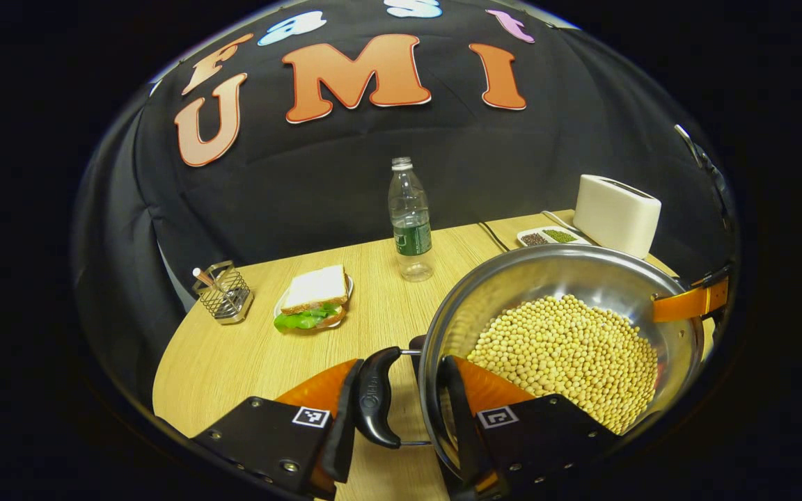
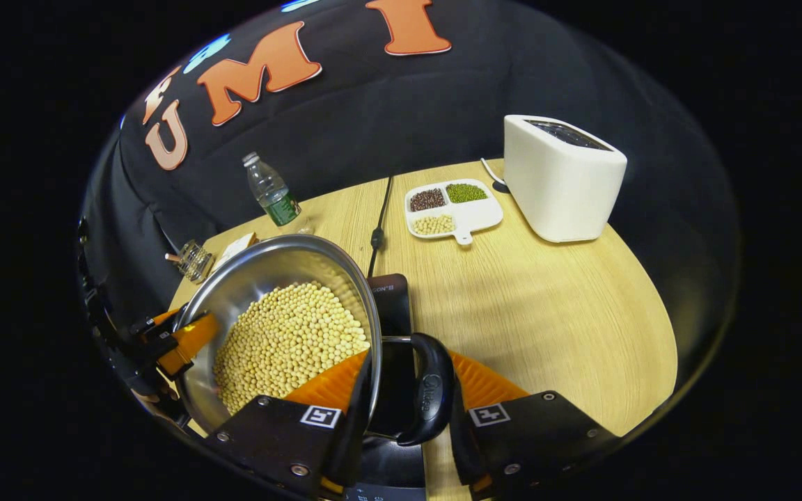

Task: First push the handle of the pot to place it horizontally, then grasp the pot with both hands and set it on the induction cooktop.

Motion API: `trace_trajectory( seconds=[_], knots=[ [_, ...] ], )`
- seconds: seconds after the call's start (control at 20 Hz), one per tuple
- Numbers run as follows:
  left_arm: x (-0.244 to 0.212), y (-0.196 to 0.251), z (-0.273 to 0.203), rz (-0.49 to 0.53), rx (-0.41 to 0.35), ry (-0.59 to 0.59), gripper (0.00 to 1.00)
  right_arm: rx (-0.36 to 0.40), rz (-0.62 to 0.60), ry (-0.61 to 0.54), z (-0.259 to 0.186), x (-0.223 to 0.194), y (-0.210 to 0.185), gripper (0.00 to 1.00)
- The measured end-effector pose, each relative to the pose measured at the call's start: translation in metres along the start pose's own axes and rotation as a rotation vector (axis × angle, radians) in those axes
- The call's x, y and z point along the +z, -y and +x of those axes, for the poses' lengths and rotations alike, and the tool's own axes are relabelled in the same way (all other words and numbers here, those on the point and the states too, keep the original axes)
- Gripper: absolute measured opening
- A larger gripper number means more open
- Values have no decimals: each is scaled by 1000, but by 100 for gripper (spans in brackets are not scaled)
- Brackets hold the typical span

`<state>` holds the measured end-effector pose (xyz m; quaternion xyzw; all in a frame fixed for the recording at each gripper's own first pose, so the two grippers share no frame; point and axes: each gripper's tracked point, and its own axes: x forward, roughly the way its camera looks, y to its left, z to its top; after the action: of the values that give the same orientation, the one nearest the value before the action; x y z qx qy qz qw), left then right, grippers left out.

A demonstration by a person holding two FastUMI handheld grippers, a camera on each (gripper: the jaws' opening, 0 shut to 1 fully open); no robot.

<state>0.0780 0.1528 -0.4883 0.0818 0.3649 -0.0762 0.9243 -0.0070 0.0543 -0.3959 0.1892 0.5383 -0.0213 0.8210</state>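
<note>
A steel pot (image 1: 582,278) full of soybeans (image 1: 568,348) is held between both grippers. My left gripper (image 1: 401,376) is shut on one black side handle (image 1: 376,403), with one finger outside the handle and the other inside the pot's rim. My right gripper (image 2: 408,379) is shut the same way on the opposite handle (image 2: 432,396) of the pot (image 2: 262,271). The black induction cooktop (image 2: 392,306) lies directly under the pot's right side. Whether the pot rests on it I cannot tell. The right gripper's finger (image 1: 693,303) shows at the pot's far rim.
On the wooden table (image 2: 547,299) stand a water bottle (image 1: 411,223), a sandwich on a plate (image 1: 314,299), a wire holder (image 1: 223,292), a white toaster (image 2: 561,177) and a divided dish of beans (image 2: 453,209). A black cable (image 2: 380,223) runs to the cooktop.
</note>
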Motion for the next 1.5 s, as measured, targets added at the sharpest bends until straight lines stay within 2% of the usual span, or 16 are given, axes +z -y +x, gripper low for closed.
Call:
trace_trajectory(
  seconds=[0.15,0.2,0.25,0.3,0.35,0.4,0.45,0.5,0.65,0.8,0.95,1.15,1.35,1.5],
  knots=[
    [-6,1,-2,31,-12,-31,60,-11,-10,15,2,0,0,55],
    [-7,3,-4,49,-19,-41,66,-15,-20,17,2,1,0,59],
    [-6,2,-4,67,-10,-43,69,-19,-42,19,2,-2,-1,55],
    [-4,-1,-6,86,0,-44,70,-36,-66,35,2,0,0,64],
    [0,-4,-10,96,15,-31,73,-50,-83,58,-1,3,0,67],
    [6,-9,-14,99,30,-11,79,-58,-92,85,-5,8,0,75],
    [12,-12,-20,94,37,10,82,-65,-92,113,-12,14,0,74],
    [18,-17,-26,83,45,26,83,-65,-89,142,-20,22,0,84],
    [41,-38,-55,45,87,88,89,-62,-101,258,-49,47,-4,90],
    [75,-63,-89,-9,139,179,88,-55,-156,375,-86,70,-18,94],
    [113,-86,-133,-83,156,287,88,-21,-206,483,-127,88,-40,94],
    [151,-116,-192,-127,169,391,88,15,-245,602,-178,106,-65,94],
    [182,-165,-251,-173,264,487,87,47,-264,700,-231,125,-80,94],
    [210,-186,-294,-314,233,577,90,45,-290,787,-268,145,-85,93]
  ],
)
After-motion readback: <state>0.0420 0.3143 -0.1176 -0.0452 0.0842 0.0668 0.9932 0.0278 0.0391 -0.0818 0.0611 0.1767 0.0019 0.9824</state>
